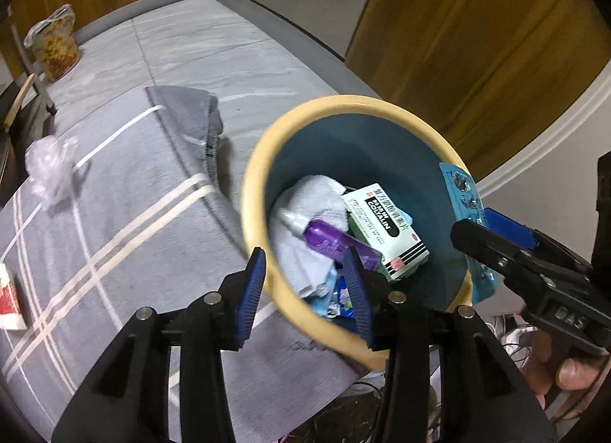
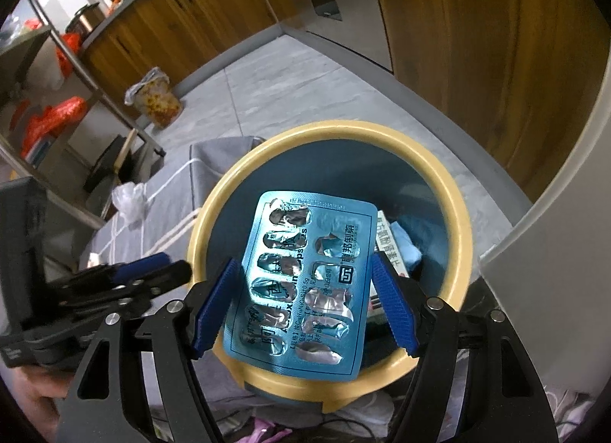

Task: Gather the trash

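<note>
Here the round bin (image 1: 263,183), with its thick cream rim and smooth teal inner wall, stands on a grey woven cloth (image 1: 126,214) crossed by pale stripes. Inside lie a crumpled white tissue (image 1: 320,194), a glossy purple tube (image 1: 336,242) with a white cap, and a green-and-white cardboard medicine box (image 1: 385,229). The left tongs (image 1: 305,290) straddle the rim at 6 o'clock, one ribbed blue pad (image 1: 250,290) outside and one inside (with clear space on both sides), so they are released. In the right wrist view the right tongs (image 2: 301,305) stand wide over the bin's mouth, and the flat blue foil blister sheet (image 2: 301,278), its pockets torn and silvery, lies between the pads; whether they pinch its edges I cannot tell. At 9 o'clock from the bin a wad of clear crinkled plastic (image 1: 51,168) rests on the cloth, and a printed paper cup (image 1: 55,47) stands on the grey tiled floor (image 1: 214,46) toward 10 o'clock.
</note>
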Demonstrator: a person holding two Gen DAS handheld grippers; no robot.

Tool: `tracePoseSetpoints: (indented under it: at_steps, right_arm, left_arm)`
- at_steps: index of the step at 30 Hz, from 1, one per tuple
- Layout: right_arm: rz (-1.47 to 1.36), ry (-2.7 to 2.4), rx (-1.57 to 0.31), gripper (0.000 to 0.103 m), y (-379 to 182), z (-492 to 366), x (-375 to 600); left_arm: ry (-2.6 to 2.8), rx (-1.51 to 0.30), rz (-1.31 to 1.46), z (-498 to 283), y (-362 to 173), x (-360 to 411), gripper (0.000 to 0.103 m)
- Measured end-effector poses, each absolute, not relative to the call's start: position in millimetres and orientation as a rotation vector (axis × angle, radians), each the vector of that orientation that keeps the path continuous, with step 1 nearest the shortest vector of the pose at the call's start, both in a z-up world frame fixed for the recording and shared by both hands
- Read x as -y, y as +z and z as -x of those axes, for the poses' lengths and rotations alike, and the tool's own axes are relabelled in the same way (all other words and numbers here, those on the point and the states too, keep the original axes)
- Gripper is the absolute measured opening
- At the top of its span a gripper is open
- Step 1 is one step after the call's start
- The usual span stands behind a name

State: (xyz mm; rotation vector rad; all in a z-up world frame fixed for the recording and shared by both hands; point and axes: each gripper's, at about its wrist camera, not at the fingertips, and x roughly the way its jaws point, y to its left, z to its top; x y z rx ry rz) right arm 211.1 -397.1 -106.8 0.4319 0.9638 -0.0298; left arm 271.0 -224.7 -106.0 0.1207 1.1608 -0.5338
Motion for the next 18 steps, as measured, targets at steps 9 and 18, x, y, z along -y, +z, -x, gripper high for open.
tracePoseSetpoints:
  at_steps: [9, 18]
  right_arm:
    - [-0.373, -0.027, -0.985, 0.081, -110, -221, 381]
    - [-0.378, -0.003, -0.973, 0.081, -103, -221, 369]
  left_arm:
    - [-0.504, -1.127, -0.084, -271, -89, 183, 0.047]
    - [-0.441, -1.116, -0.045, -273, -83, 145, 0.051]
